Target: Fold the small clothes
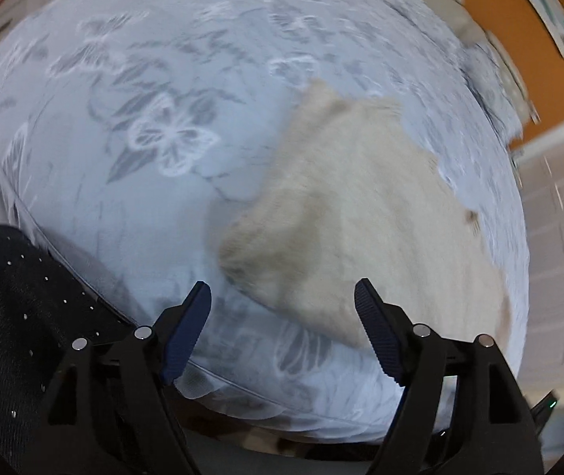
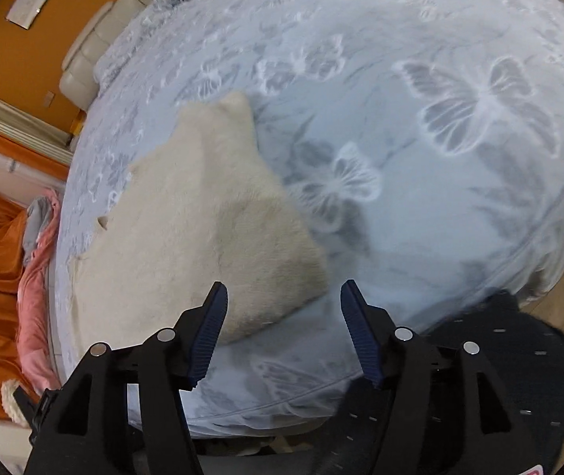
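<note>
Garment: cream fuzzy knit piece [image 1: 361, 213] lying spread on the bed [image 1: 123, 79], near its front edge; outline blurred in the left wrist view.
Bed cover: pale blue with white and grey butterfly print [image 2: 475, 107].
Left claw [image 1: 282, 297]: jaws spread wide, gripping nothing, above the garment's near corner.
Right claw [image 2: 284, 297]: jaws spread wide, nothing between them, over the garment's near corner [image 2: 282, 277].
Surroundings: orange wall [image 2: 25, 51], pink cloth [image 2: 36, 277] beside the bed.
</note>
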`<state>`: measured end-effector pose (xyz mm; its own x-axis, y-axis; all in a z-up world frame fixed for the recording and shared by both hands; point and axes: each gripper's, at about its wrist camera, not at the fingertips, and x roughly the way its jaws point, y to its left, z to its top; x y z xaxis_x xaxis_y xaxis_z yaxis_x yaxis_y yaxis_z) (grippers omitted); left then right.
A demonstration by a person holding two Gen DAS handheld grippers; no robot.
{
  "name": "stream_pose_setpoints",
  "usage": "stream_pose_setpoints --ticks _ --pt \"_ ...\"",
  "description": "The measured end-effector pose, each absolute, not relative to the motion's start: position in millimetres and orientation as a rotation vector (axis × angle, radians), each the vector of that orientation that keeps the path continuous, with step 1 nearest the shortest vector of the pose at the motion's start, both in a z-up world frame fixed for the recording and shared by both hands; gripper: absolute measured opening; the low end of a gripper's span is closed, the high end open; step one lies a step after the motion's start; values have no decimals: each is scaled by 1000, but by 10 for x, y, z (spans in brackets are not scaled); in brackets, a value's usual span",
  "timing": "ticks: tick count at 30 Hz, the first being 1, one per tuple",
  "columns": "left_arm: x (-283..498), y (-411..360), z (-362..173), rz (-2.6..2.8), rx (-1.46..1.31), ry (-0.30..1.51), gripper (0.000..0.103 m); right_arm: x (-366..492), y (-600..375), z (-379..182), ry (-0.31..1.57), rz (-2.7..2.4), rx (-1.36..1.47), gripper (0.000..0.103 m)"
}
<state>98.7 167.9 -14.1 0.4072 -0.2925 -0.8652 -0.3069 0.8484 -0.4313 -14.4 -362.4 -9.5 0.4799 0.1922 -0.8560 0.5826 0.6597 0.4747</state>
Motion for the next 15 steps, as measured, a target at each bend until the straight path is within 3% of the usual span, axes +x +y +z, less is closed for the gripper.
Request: stream_pose_setpoints --ticks 6,9,11,12,13,15 --pt "1186 1711 -389 72 -622 1236 73 14 -3570 -286 1082 -286 926 66" --pt "1249 1718 -451 96 -669 1240 78 79 -3593 -261 1034 -288 965 65" --pt "1304 1690 -435 92 -666 1240 76 156 -3586 -213 1007 -262 968 51" --pt "1342 1671 -417 63 -672 1241 59 193 -3604 -192 1007 -254 969 31" --pt "1358 1660 -408 51 -668 1254 42 217 -3607 -128 998 -239 976 19" --pt "1384 1662 -307 12 -671 1265 27 201 -3619 19 960 -221 961 10"
